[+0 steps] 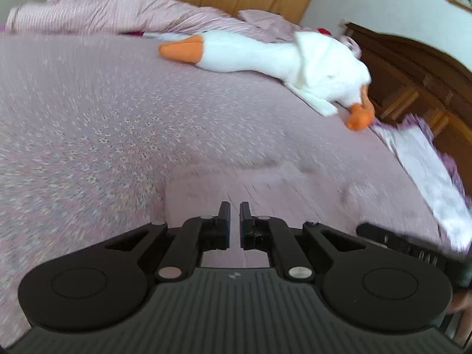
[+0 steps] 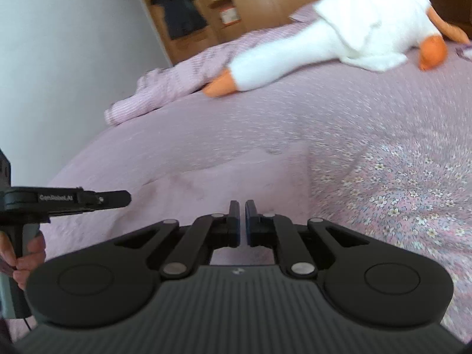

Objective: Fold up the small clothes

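your left gripper (image 1: 234,212) hangs over the plain pink garment (image 1: 236,183) lying flat on the flowered pink bedspread (image 1: 88,124), jaws nearly together on nothing. your right gripper (image 2: 242,211), likewise nearly closed and empty, hovers above the same cloth. judged between folds; next, open and take an edge.

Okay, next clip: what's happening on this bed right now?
A person holds a two-finger gripper in each hand over a pink floral bedspread. A small plain pink garment lies flat just ahead of both. The left gripper and right gripper have their fingers nearly together, a thin gap showing, with nothing between them. A white plush goose with orange beak and feet lies farther back. The views are motion-blurred, and no fold is clearly visible.
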{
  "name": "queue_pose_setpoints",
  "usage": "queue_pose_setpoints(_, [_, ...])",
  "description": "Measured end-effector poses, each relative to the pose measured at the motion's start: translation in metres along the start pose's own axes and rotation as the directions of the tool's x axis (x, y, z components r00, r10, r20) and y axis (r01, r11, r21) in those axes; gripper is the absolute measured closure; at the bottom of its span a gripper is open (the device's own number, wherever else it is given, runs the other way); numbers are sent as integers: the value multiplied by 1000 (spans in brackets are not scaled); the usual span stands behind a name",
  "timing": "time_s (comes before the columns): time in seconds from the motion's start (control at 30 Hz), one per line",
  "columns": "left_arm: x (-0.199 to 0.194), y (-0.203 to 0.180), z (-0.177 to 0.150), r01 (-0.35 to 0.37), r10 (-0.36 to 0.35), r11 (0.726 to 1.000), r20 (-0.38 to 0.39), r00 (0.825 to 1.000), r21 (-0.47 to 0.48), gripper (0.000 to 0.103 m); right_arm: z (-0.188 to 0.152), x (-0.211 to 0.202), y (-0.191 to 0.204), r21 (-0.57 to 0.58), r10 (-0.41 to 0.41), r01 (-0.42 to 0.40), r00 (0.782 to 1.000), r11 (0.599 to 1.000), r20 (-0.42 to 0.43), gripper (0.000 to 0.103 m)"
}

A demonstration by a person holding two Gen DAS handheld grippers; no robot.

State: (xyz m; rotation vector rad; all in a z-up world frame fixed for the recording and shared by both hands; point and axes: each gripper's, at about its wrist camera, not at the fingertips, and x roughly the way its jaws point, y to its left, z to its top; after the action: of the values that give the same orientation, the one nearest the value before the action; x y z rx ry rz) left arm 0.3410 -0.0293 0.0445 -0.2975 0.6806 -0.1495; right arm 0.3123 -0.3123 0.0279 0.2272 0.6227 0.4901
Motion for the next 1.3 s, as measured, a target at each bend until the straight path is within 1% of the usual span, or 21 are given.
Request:
queue_pose_setpoints(0.1, [-14,-11,-21,6,-5,1000,-35,999,28,97,-9,-12,8,-13,1,-1,1000,1000,-18,96])
queue_pose_setpoints(0.17, [-13,-14,-32,-5,7,999,-57,998,36,97,-20,-21,4,21,36,-36,999,999,-3,96])
queue_pose_setpoints(0.23, [-8,-16,-45,-43,48,996,-66,997,84,97,-30,-22,-2,61,41,-41,999,997,0,100])
queue_pose_setpoints(0.27, [-3,-14,-50,-49,55,995,-67,996,90,97,-33,-19,-4,69,32,-32,999,997,-6,103])
queue_pose_setpoints(0.3, [1,-12,-55,-47,53,995,-67,996,87,97,-36,-16,-7,77,27,-26,999,997,-20,103])
queue_pose_setpoints(0.4, [6,-8,-66,-43,48,992,-39,998,119,97,-47,-1,-8,87,59,-53,996,995,-66,103])
queue_pose_setpoints(0.47, [4,-8,-68,-38,41,990,-25,999,133,97,-46,-1,-3,84,45,-41,997,996,-57,103])
queue_pose_setpoints(0.57, [-10,-10,-69,-22,23,987,-5,1000,157,96,-47,-11,11,48,-2,3,1000,999,-6,102])
queue_pose_setpoints(0.63, [-27,-9,-70,-31,28,988,26,999,154,96,-49,-20,22,4,-25,25,999,1000,32,96])
queue_pose_setpoints(0.67, [-36,-11,-71,-26,19,985,40,999,168,93,-51,-24,26,-14,-31,32,998,999,51,94])
queue_pose_setpoints(0.73, [-56,-13,-75,-27,8,974,88,996,225,70,-57,-34,34,-66,-29,36,995,997,100,93])
queue_pose_setpoints(0.77, [-65,-15,-79,-32,1,966,120,993,256,36,-63,-39,38,-96,-23,36,991,995,130,88])
queue_pose_setpoints(0.8, [-73,-15,-83,-40,-7,958,160,987,285,8,-70,-42,39,-123,-14,33,988,992,155,78])
queue_pose_setpoints(0.83, [-78,-16,-87,-49,-15,951,203,979,306,1,-75,-46,40,-145,-7,33,984,989,177,50])
queue_pose_setpoints(0.87, [-82,-16,-93,-50,-33,943,241,970,330,0,-80,-50,41,-164,-4,39,979,986,205,21])
queue_pose_setpoints(0.9, [-82,-16,-98,-50,-52,934,271,961,354,0,-85,-54,42,-184,-4,50,970,982,243,12])
queue_pose_setpoints(0.93, [-81,-16,-103,-60,-56,929,297,953,366,0,-90,-59,43,-211,2,61,958,976,287,13])
queue_pose_setpoints(1.03, [-66,-15,-122,-146,0,925,385,923,350,0,-99,-64,44,-272,39,65,932,960,360,13])
queue_pose_setpoints(1.07, [-59,-15,-127,-160,12,920,382,924,357,0,-101,-64,43,-275,46,64,926,959,375,13])
queue_pose_setpoints(1.17, [-42,-14,-129,-180,57,917,328,943,356,0,-100,-59,35,-248,46,49,930,968,365,13])
queue_pose_setpoints(1.3, [-37,1,-123,-77,-17,949,294,956,306,0,-95,-57,15,-104,-32,78,921,992,388,13])
